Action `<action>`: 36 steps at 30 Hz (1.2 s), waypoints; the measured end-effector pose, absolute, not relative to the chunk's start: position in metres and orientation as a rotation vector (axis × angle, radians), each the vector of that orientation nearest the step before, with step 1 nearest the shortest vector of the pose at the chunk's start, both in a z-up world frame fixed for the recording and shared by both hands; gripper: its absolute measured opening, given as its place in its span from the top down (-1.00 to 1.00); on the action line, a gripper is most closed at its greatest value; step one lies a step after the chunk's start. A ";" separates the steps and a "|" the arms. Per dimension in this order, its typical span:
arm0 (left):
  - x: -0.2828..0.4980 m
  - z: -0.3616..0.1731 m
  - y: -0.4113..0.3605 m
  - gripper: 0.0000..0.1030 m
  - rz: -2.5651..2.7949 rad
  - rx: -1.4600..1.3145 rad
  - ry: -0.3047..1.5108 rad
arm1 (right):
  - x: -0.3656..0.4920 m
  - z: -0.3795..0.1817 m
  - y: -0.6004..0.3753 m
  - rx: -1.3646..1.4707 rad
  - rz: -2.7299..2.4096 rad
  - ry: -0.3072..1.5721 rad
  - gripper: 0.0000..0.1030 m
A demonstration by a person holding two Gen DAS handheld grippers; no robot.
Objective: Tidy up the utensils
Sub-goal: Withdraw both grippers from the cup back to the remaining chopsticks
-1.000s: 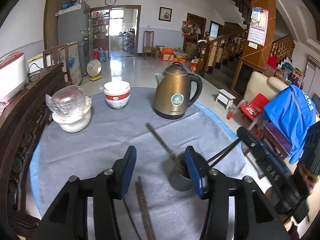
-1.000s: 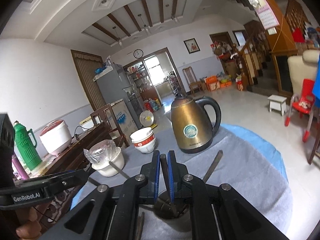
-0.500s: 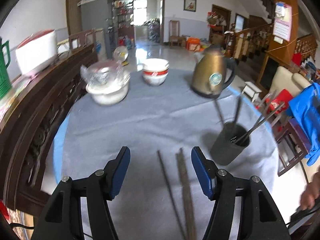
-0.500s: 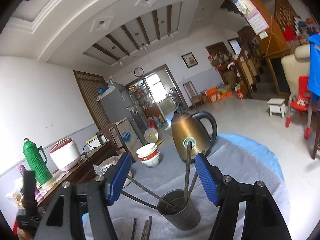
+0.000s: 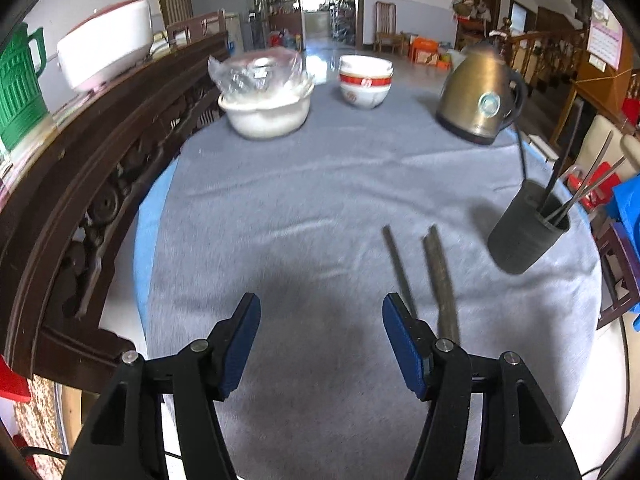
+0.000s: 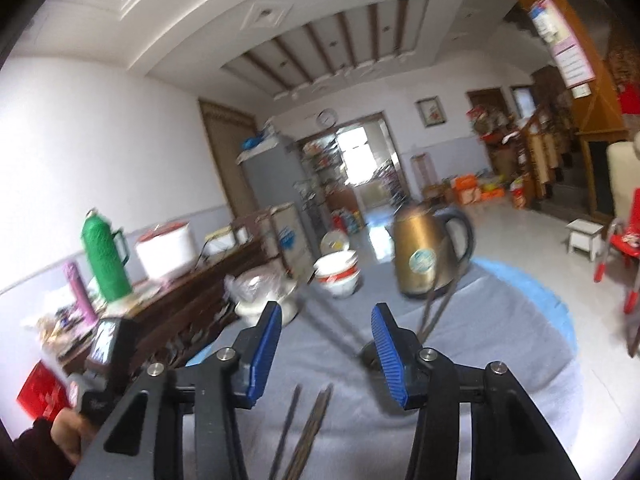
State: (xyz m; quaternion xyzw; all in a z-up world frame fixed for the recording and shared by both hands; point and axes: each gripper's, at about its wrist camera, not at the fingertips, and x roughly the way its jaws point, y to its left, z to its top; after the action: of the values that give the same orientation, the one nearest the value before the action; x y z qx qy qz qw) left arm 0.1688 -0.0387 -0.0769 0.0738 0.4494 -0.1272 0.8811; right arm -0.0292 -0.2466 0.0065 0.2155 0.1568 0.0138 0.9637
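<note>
- Two loose chopsticks (image 5: pixel 430 276) lie on the grey cloth of the tabletop (image 5: pixel 280 208), side by side and nearly parallel, their long axes running away from the left gripper (image 5: pixel 320 340) toward the far side.
- They lie just right of that gripper's gap: the thinner stick passes behind the right-hand jaw, the thicker one sits just outside it. Neither is between the jaws.
- The left gripper's jaws stand wide apart with only bare cloth between them, tilted down at the tabletop. I'd say a small shift to the right would bring the sticks into the gap.
- The dark cup (image 5: pixel 524 232) stands further right and beyond the sticks, already holding several utensils that lean out of it.
- The right gripper (image 6: pixel 326 340) points almost level over the tabletop; its jaws have just been closing a little but remain open and empty. The same sticks (image 6: pixel 308 420) show low in its view, below the jaws, and the cup is mostly hidden behind its right-hand jaw.
- The left gripper looks the nearer and better aimed for the pick-up.
</note>
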 end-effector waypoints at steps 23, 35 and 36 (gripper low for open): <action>0.216 -0.144 -0.071 -0.25 -0.401 0.097 1.189 | 0.052 -0.130 -0.206 0.468 0.056 0.835 0.22; 0.223 -0.162 -0.113 -0.25 -0.492 0.092 1.252 | 0.049 -0.139 -0.228 0.515 0.004 0.851 0.22; 0.223 -0.164 -0.115 -0.25 -0.496 0.089 1.257 | 0.049 -0.139 -0.229 0.516 0.003 0.852 0.22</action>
State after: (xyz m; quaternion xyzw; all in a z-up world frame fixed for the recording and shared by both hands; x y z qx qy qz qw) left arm 0.2235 -0.1151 -0.1637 0.0412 0.5814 -0.2296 0.7795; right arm 0.0487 -0.2288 -0.1392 0.2476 0.4085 0.0014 0.8785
